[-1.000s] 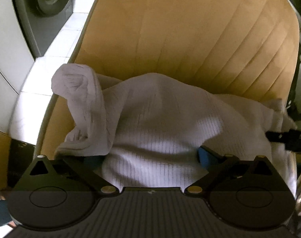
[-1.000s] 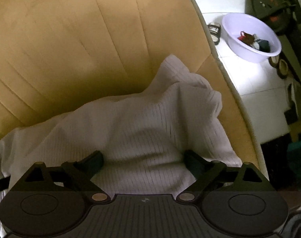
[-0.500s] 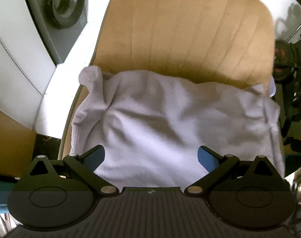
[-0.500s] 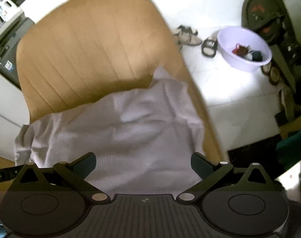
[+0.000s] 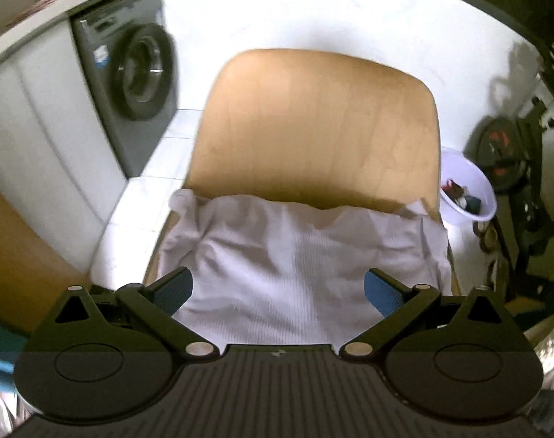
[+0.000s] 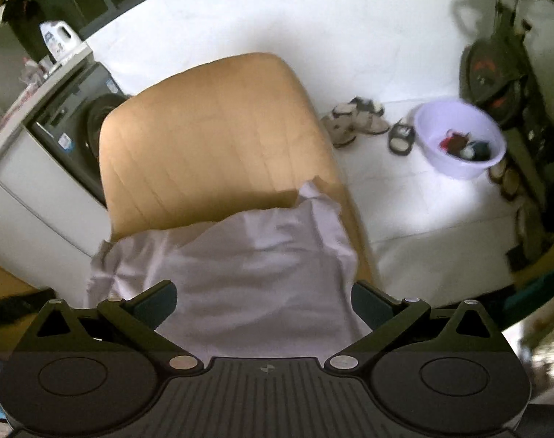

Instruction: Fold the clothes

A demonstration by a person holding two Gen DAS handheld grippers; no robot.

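Note:
A white ribbed knit garment lies folded on the seat of a tan upholstered chair. It also shows in the right wrist view, on the same chair. My left gripper is open and empty, held above the garment's near edge. My right gripper is open and empty, also held above the garment. Neither gripper touches the cloth.
A dark washing machine stands under a white counter left of the chair. A lilac basin with small items sits on the white tiled floor to the right, near sandals and dark exercise gear.
Both grippers have pulled back and up from the garment, so the whole chair and floor come into view. The raised left fold of the garment now lies flatter.

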